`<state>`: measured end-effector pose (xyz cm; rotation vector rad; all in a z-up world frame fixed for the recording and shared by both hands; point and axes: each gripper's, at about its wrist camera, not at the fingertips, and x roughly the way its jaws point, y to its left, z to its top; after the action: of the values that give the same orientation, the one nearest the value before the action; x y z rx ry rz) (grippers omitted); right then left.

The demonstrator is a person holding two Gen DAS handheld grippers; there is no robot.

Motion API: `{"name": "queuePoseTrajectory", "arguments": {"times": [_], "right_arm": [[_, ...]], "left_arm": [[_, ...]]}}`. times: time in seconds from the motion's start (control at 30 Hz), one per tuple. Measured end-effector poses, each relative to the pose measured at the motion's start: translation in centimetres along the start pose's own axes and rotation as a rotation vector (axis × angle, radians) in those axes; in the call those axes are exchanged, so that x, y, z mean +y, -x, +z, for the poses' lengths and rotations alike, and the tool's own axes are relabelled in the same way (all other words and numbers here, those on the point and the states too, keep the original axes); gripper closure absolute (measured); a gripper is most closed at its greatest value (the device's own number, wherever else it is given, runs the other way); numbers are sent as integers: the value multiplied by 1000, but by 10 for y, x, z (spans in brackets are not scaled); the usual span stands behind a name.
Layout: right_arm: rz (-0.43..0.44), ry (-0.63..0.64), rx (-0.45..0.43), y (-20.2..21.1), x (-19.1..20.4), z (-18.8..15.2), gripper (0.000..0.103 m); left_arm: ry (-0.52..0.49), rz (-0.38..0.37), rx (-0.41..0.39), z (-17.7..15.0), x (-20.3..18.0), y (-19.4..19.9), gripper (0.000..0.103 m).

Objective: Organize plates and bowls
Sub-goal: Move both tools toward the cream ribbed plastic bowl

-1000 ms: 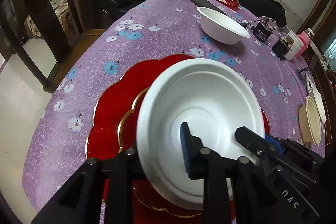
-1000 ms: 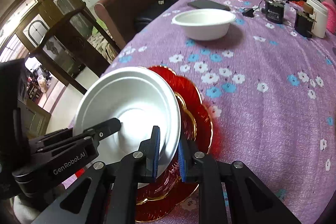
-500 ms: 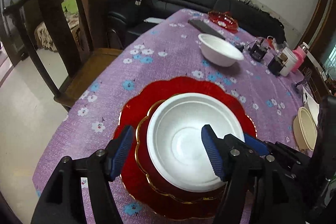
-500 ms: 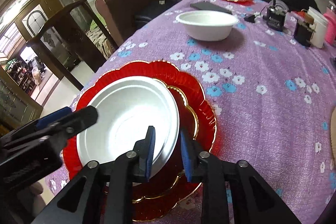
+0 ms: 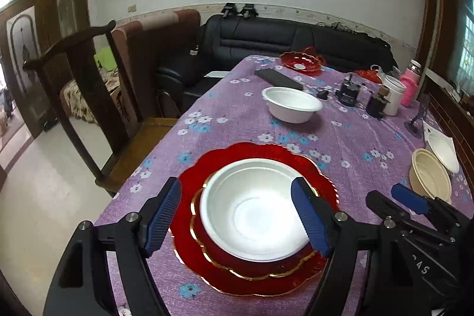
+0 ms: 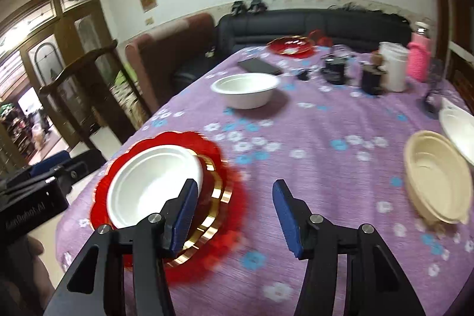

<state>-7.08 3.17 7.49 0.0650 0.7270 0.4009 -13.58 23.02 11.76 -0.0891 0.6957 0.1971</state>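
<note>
A white bowl [image 5: 254,209] rests in a stack of red gold-rimmed plates [image 5: 204,265] at the near end of the purple flowered table; it also shows in the right wrist view [image 6: 148,185] on the red plates [image 6: 225,215]. My left gripper [image 5: 237,215] is open and empty, raised above the bowl. My right gripper [image 6: 234,215] is open and empty, just right of the stack. A second white bowl [image 5: 291,104] [image 6: 246,89] stands mid-table. A beige bowl [image 5: 429,176] [image 6: 435,176] and a white bowl [image 5: 443,148] [image 6: 459,132] sit at the right edge.
A small red dish [image 5: 300,62], a black flat case [image 5: 278,79], black gadgets [image 5: 349,92], a white cup [image 5: 391,94] and a pink bottle [image 5: 410,88] crowd the far end. A wooden chair [image 5: 89,96] stands left of the table [image 5: 355,144]; a black sofa lies behind.
Both grippers let go of the white bowl, which now sits on the red plates. Both have opened and drawn back and up; the right one has swung to the right.
</note>
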Motion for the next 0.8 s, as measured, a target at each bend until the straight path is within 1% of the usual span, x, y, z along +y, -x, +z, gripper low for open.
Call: {"name": "queuePoseTrajectory", "arguments": {"times": [0.03, 0.1, 0.2, 0.4, 0.5, 0.67, 0.8], "right_arm": [[-5, -15, -1, 4, -7, -2, 45], [-13, -58, 7, 9, -23, -7, 41], [-20, -125, 7, 17, -47, -16, 41], [-24, -265, -24, 36, -92, -32, 41], [-39, -303, -47, 48, -105, -39, 41], [-70, -364, -74, 64, -130, -46, 40], [-97, -387, -93, 76, -147, -51, 40]], "left_arm": [[-15, -8, 2, -1, -6, 0, 27], [-43, -28, 12, -3, -18, 1, 27], [-81, -51, 32, -8, -34, 0, 27], [-138, -32, 49, -15, -55, 1, 27], [-159, -21, 49, -17, -62, 3, 27], [-196, -28, 57, -22, -78, 5, 27], [-233, -34, 66, -26, -91, 3, 27]]}}
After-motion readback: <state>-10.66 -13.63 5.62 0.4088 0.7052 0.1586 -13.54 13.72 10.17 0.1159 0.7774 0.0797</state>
